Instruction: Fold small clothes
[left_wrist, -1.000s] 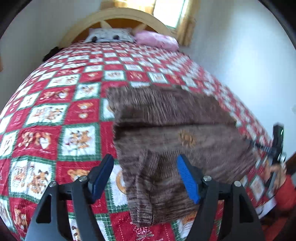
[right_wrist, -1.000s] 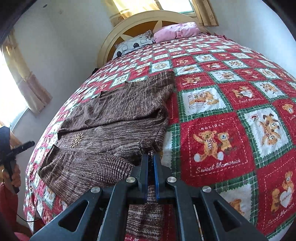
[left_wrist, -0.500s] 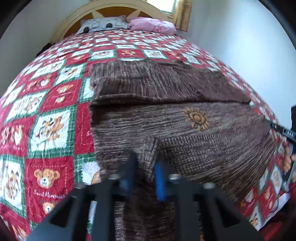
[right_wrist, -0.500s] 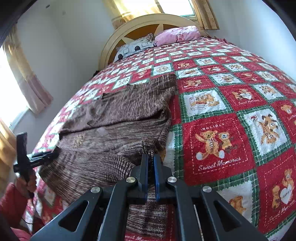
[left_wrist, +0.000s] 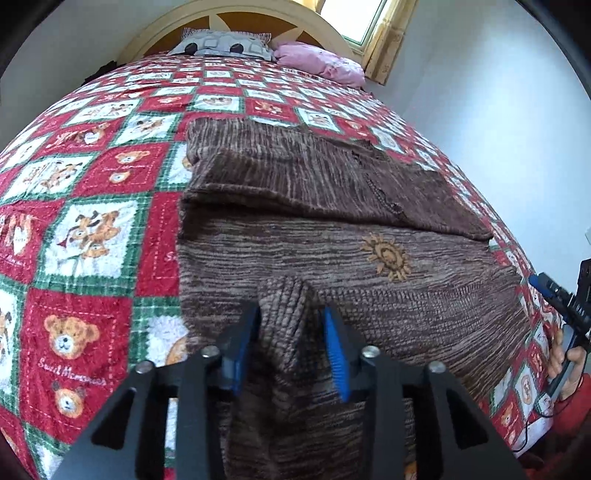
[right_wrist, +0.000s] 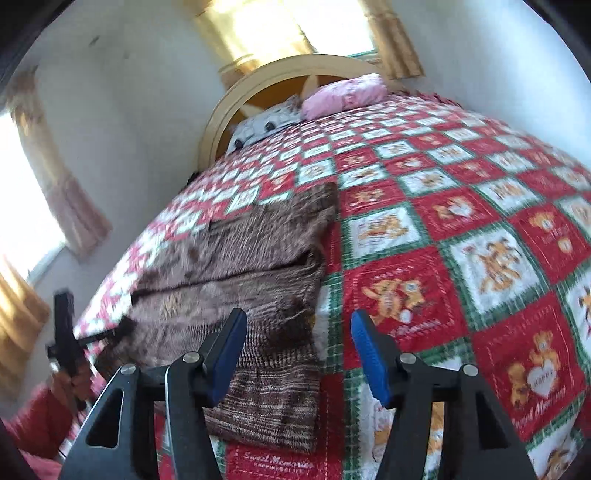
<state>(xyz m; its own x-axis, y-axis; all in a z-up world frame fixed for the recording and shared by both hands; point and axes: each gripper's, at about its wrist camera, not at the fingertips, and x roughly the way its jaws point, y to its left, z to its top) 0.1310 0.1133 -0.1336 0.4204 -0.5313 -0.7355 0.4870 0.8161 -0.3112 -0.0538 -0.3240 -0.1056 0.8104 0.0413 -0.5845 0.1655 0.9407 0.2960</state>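
A brown knitted sweater (left_wrist: 332, 266) with an orange sun motif (left_wrist: 386, 256) lies flat on the quilted bed (left_wrist: 85, 236). In the left wrist view my left gripper (left_wrist: 291, 313) straddles a raised ridge of ribbed knit (left_wrist: 284, 306). Its jaws are opening and the right pad (left_wrist: 334, 350) stands just off the cloth. In the right wrist view the sweater (right_wrist: 236, 266) lies left of centre, with its sleeve (right_wrist: 273, 398) flat on the quilt (right_wrist: 443, 258). My right gripper (right_wrist: 298, 315) hovers above the sleeve. Its jaws are opening wide and nothing is pinched between them.
Grey (left_wrist: 221, 44) and pink (left_wrist: 317, 62) pillows lie by the curved headboard (right_wrist: 280, 70). A hand in a red sleeve (left_wrist: 569, 362) holds a black, blue-tipped tool (left_wrist: 554, 295) at the sweater's right edge. A similar tool (right_wrist: 64, 328) shows at the left edge of the right wrist view.
My left gripper came down onto the sweater, pinched up a ridge of knit, then parted its jaws. My right gripper let go of the sleeve and spread wide.
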